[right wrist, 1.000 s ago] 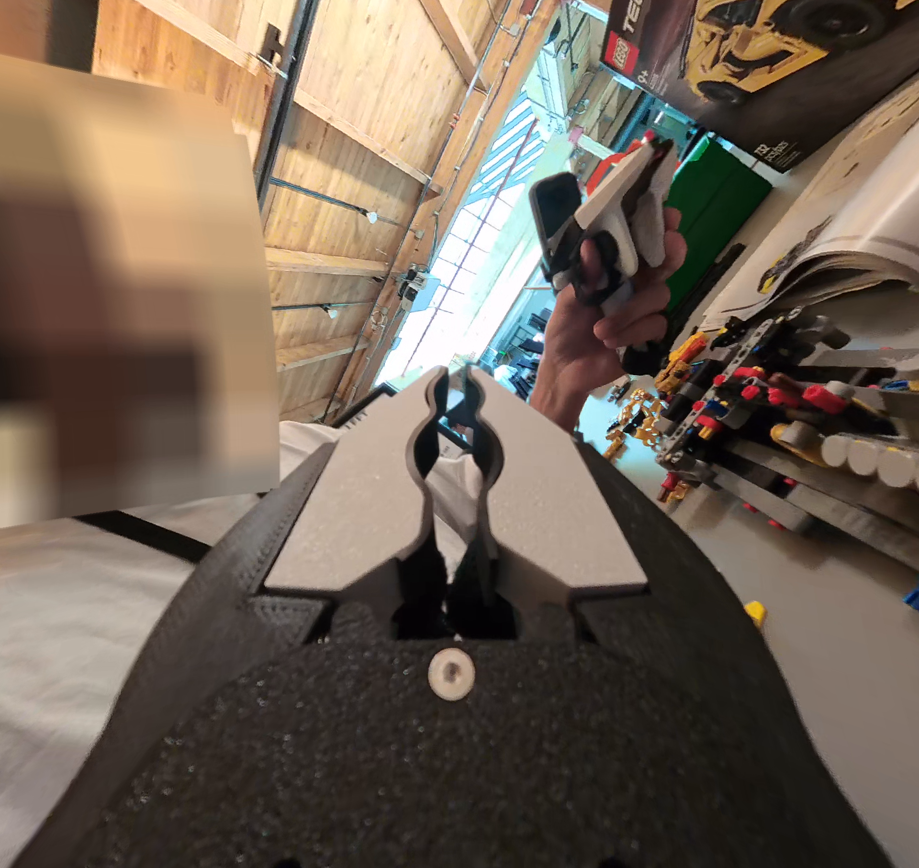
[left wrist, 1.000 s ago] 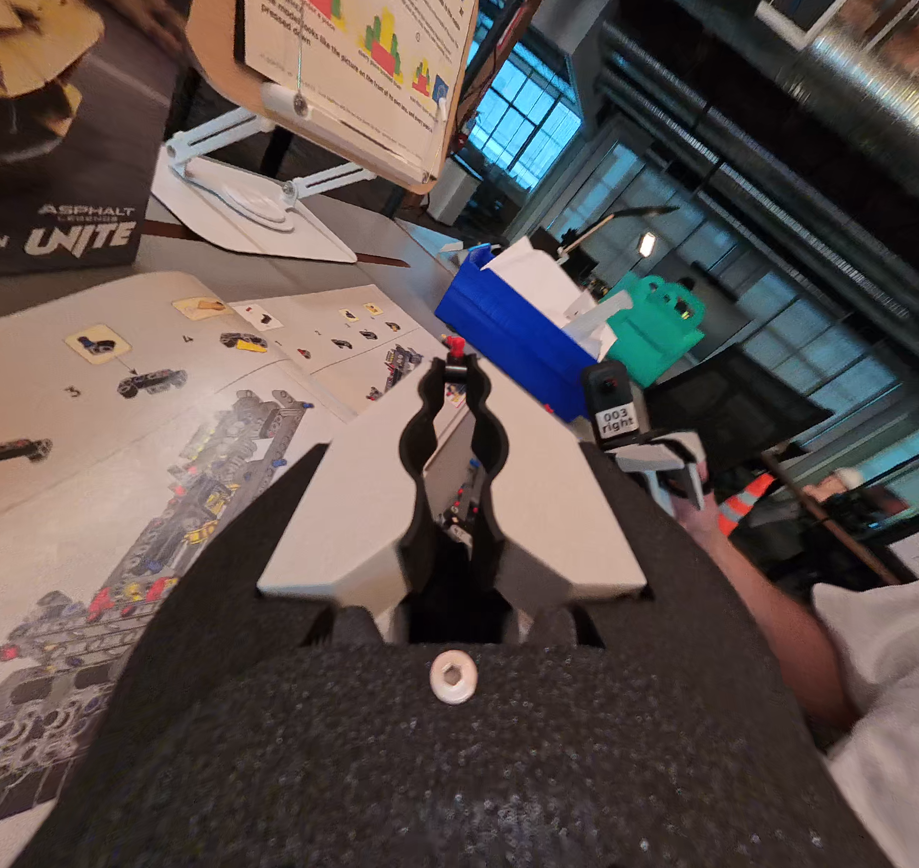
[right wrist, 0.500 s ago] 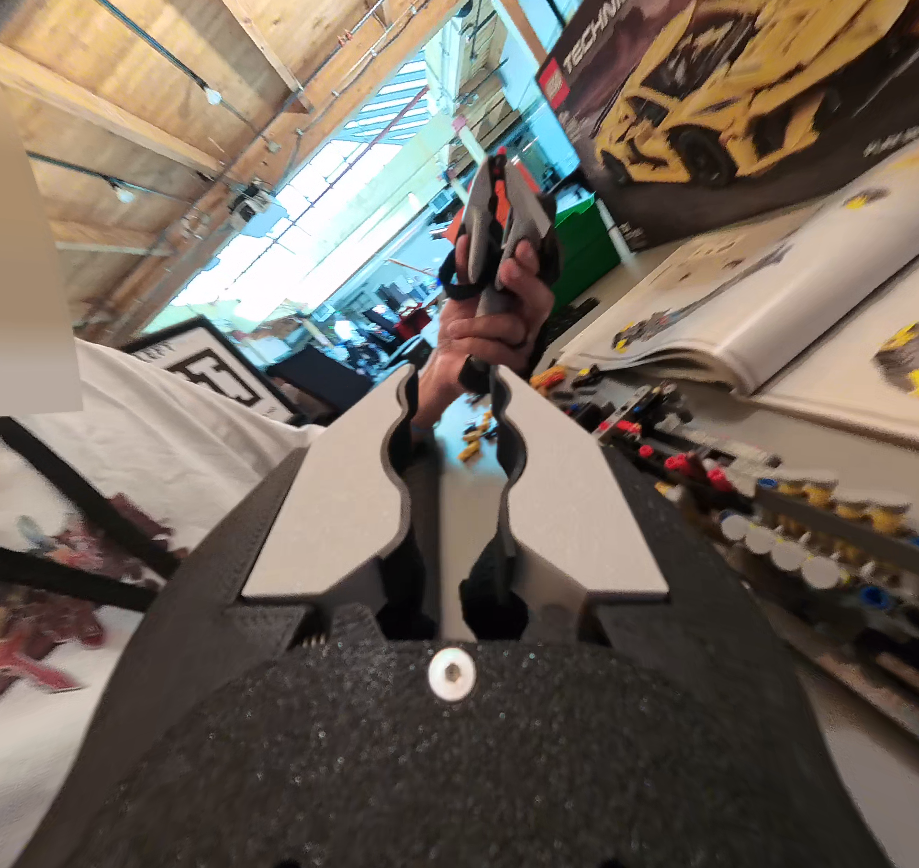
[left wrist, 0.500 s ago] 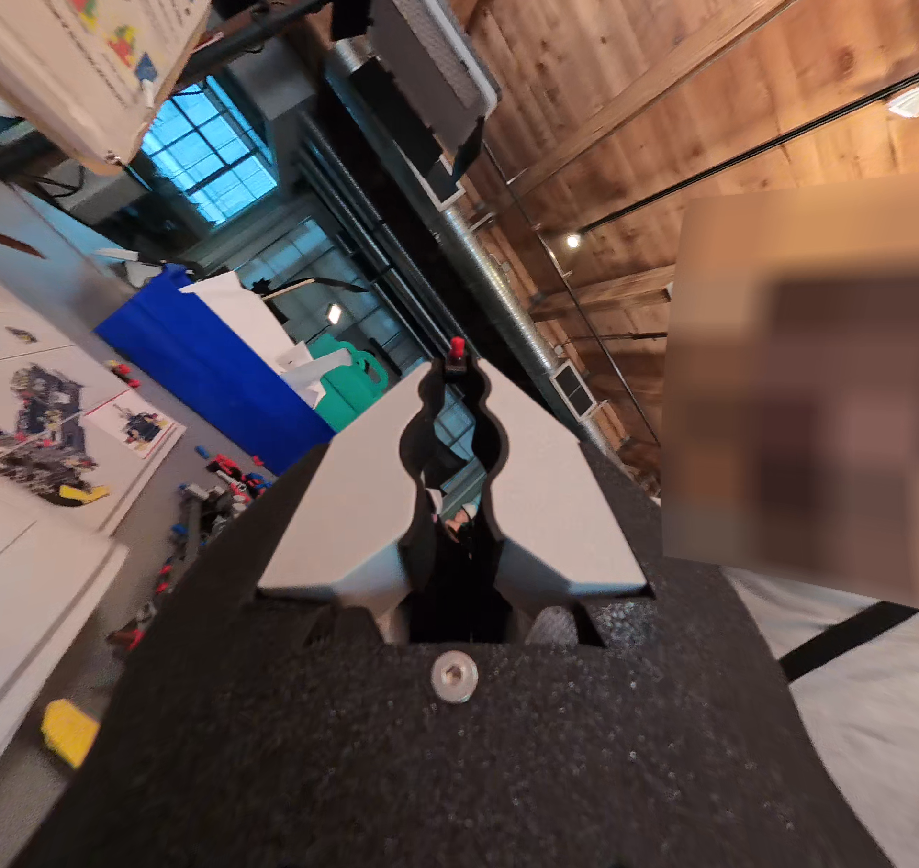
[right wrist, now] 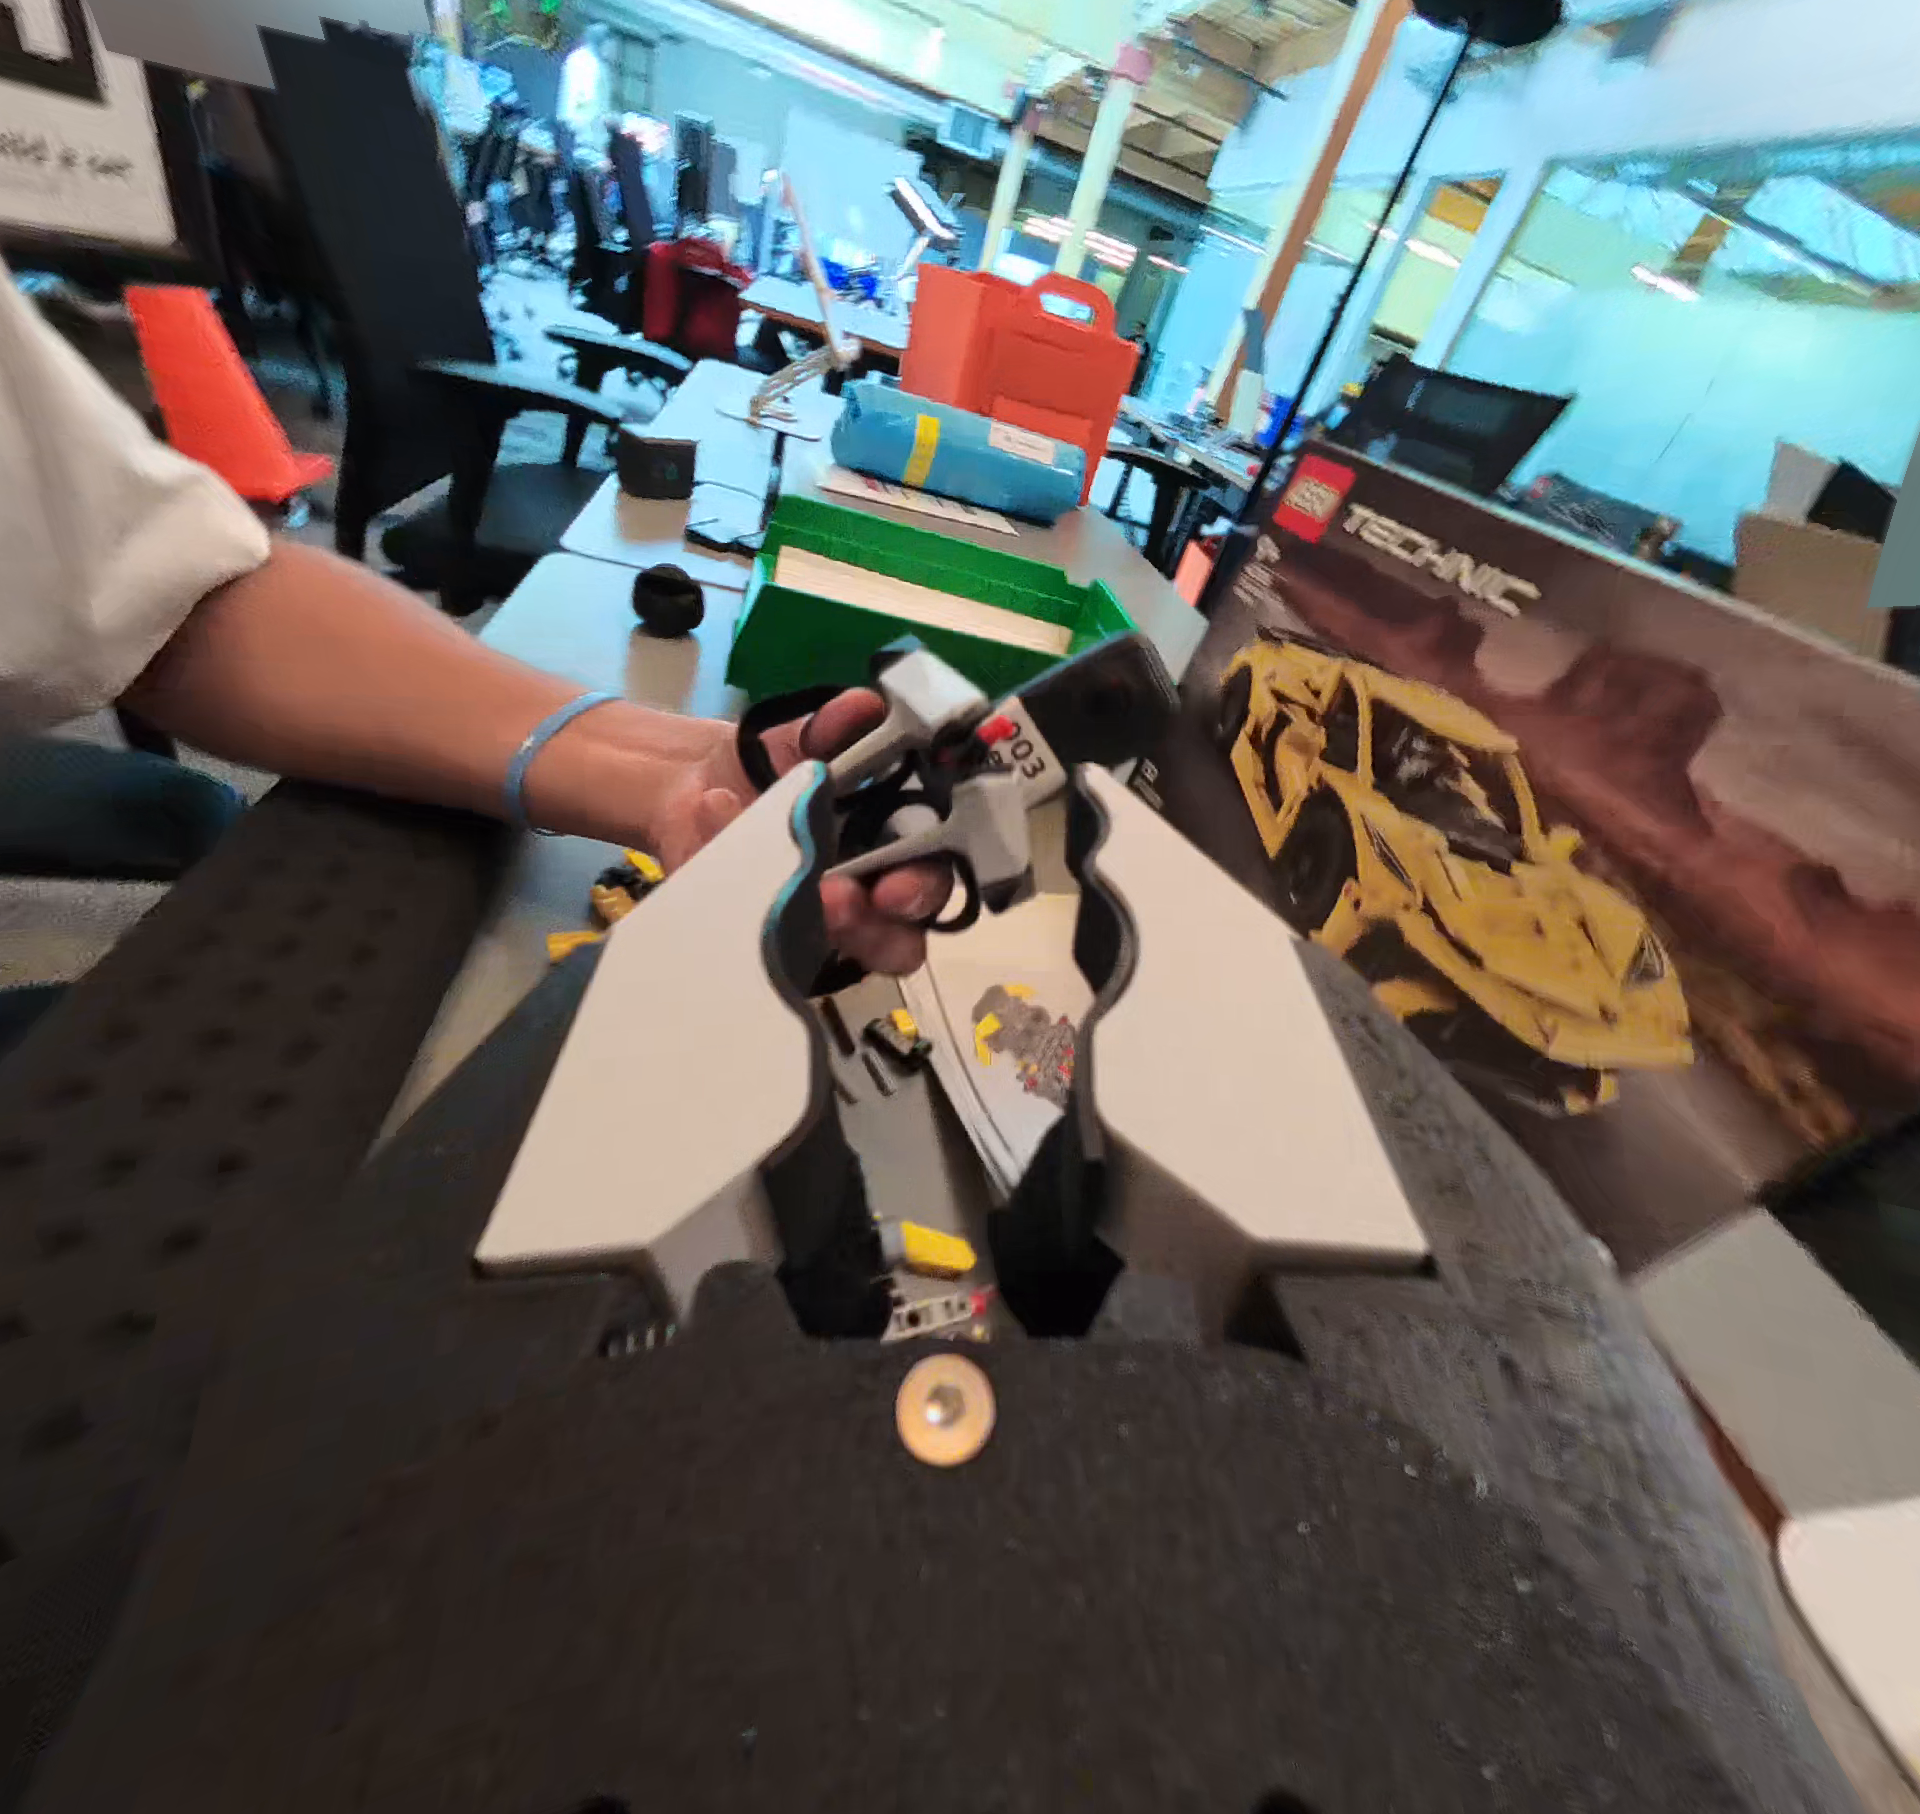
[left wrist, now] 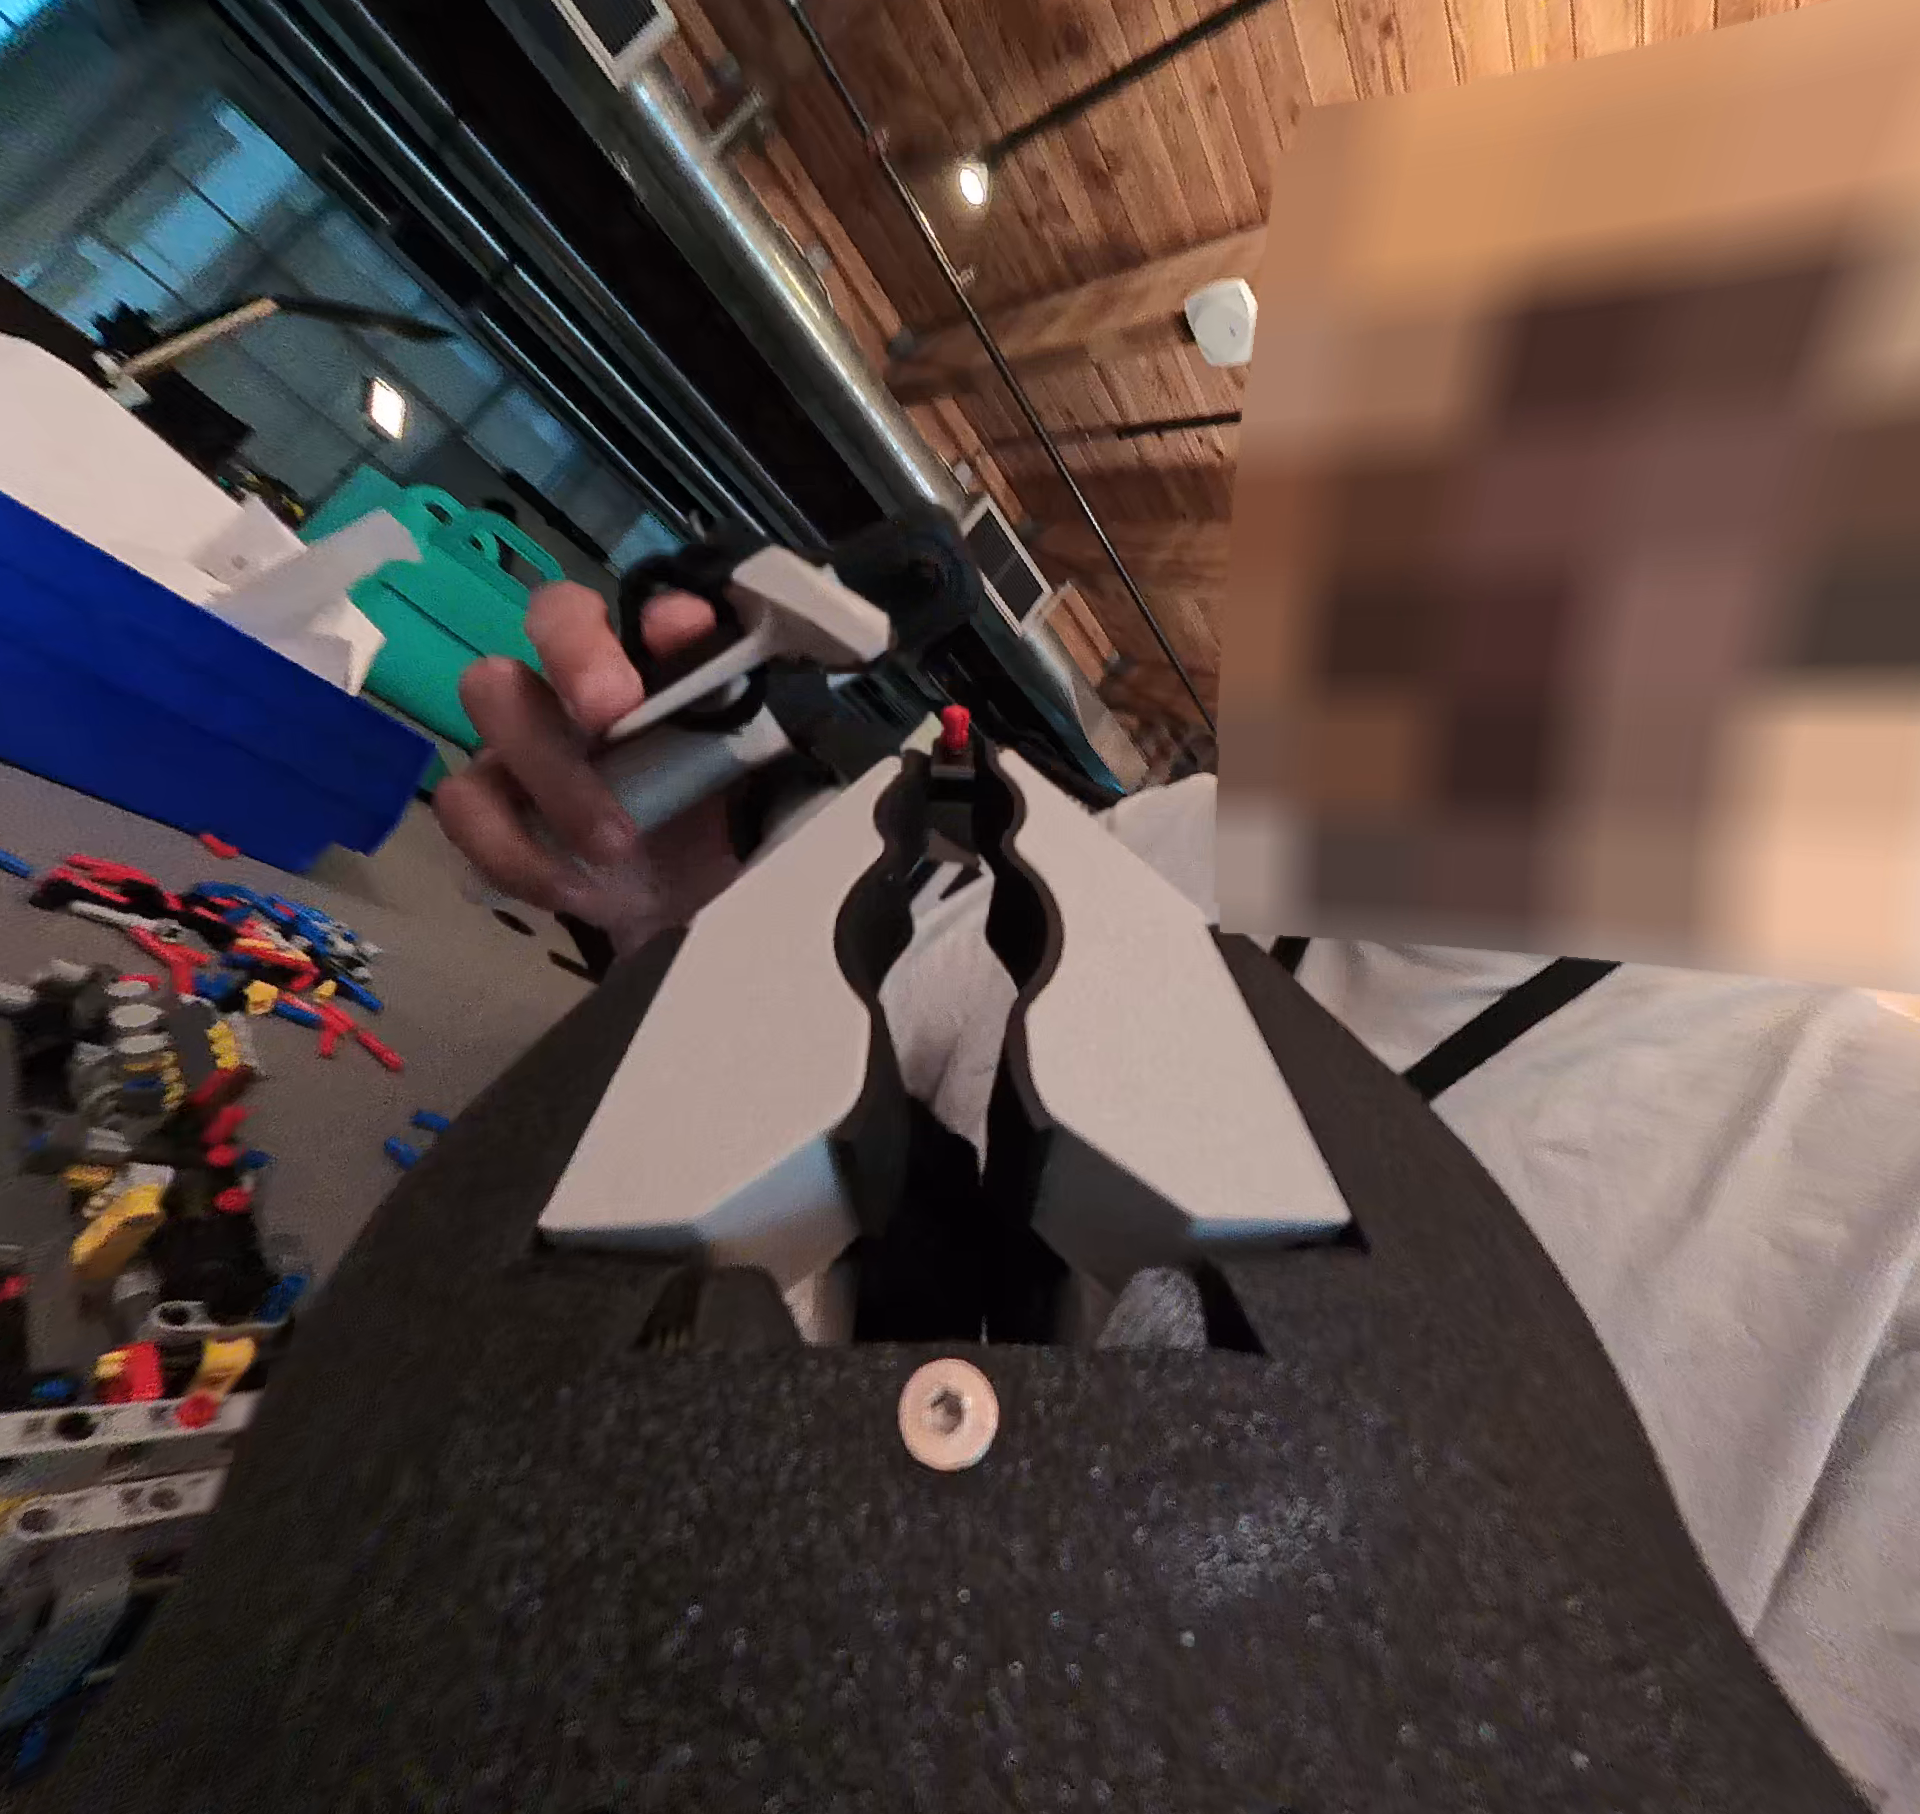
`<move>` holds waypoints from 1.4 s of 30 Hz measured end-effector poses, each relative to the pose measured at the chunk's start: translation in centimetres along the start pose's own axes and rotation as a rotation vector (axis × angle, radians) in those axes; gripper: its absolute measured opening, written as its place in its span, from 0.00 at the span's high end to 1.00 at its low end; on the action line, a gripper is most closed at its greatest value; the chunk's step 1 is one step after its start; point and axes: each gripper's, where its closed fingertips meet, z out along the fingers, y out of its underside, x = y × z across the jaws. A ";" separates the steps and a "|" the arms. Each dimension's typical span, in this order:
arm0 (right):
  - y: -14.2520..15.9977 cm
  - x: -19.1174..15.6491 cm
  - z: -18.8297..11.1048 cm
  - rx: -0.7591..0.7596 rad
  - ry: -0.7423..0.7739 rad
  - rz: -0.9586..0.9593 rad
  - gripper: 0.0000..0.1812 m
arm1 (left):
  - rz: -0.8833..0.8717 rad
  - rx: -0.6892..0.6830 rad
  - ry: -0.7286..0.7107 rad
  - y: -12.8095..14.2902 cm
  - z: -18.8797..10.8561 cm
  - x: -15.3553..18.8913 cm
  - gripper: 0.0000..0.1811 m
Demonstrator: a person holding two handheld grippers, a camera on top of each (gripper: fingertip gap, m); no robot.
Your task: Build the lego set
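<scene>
Lego pin, red atop a black piece, sits pinched at my left gripper tips, raised above the loose bricks. It looks tiny, light, rigid and slippery, so I'd grip its shaft. My right gripper gapes empty.

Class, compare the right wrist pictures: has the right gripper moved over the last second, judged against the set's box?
Yes. The right gripper has swung toward the table: the box has shifted from the top corner to mid-right, and the jaws opened.

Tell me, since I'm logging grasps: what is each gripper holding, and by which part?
The left gripper pinches a small red-tipped dark lego pin by its dark lower end, at the fingertips. The right gripper is open and holds nothing.
</scene>
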 end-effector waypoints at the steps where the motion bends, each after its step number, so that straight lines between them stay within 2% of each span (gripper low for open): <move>1: -0.3 -0.1 0.2 -0.001 -0.029 -0.022 0.79 | 0.000 -0.025 0.013 0.6 0.4 0.2 0.97; 6: -1.4 -2.1 0.1 0.066 -0.144 -0.028 0.80 | -0.006 -0.081 0.063 1.9 1.3 1.0 0.97; 12: -1.3 -2.0 -0.2 0.089 -0.039 -0.177 0.92 | -0.077 -0.076 0.102 2.4 1.6 0.8 0.97; 17: -0.8 -1.7 -0.5 0.066 -0.021 -0.175 0.93 | -0.117 -0.059 0.093 2.3 1.5 0.2 0.97; 21: -0.3 -1.8 -0.8 0.104 -0.013 -0.152 0.93 | -0.122 -0.073 0.073 2.6 1.5 -0.3 0.97; 35: 2.3 -1.7 -1.1 -0.045 0.025 -0.326 0.92 | -0.179 -0.147 -0.052 3.7 0.8 -2.3 0.97; 42: 2.3 -1.3 -1.0 -0.098 0.019 -0.293 0.93 | -0.150 -0.133 -0.067 3.3 0.7 -2.4 0.97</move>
